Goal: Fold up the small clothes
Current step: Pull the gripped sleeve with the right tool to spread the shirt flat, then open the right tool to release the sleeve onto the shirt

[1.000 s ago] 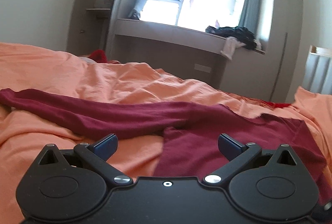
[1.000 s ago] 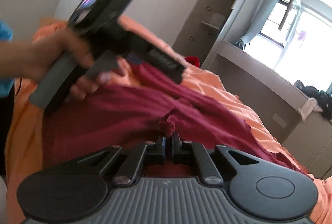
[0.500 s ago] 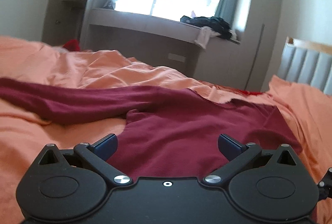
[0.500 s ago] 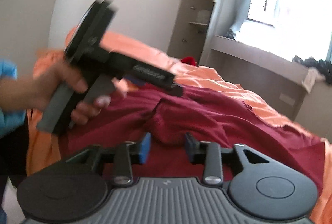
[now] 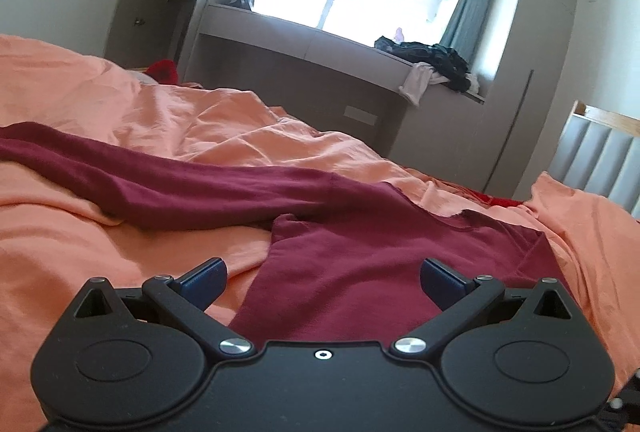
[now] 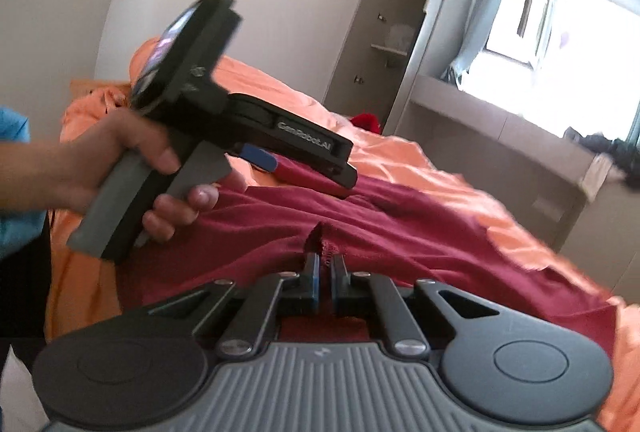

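Observation:
A dark red long-sleeved top [image 5: 360, 244] lies spread on the orange bedsheet [image 5: 120, 240], one sleeve stretched out to the left. My left gripper [image 5: 322, 278] is open and empty, held just above the top's lower body. In the right wrist view the left gripper [image 6: 280, 160] shows in a hand above the top [image 6: 420, 232]. My right gripper [image 6: 324, 272] is shut on a pinched bit of the top's fabric at its near edge.
A window ledge [image 5: 320, 44] with a pile of dark clothes [image 5: 432, 60] runs behind the bed. A padded headboard [image 5: 600, 164] stands at the right. An open cupboard [image 6: 392, 28] stands at the far wall. A red item [image 5: 162, 70] lies beyond the bed.
My right gripper opened half a second ago and has now shut again on the top's fabric. My left gripper stayed open and shifted a little over the top.

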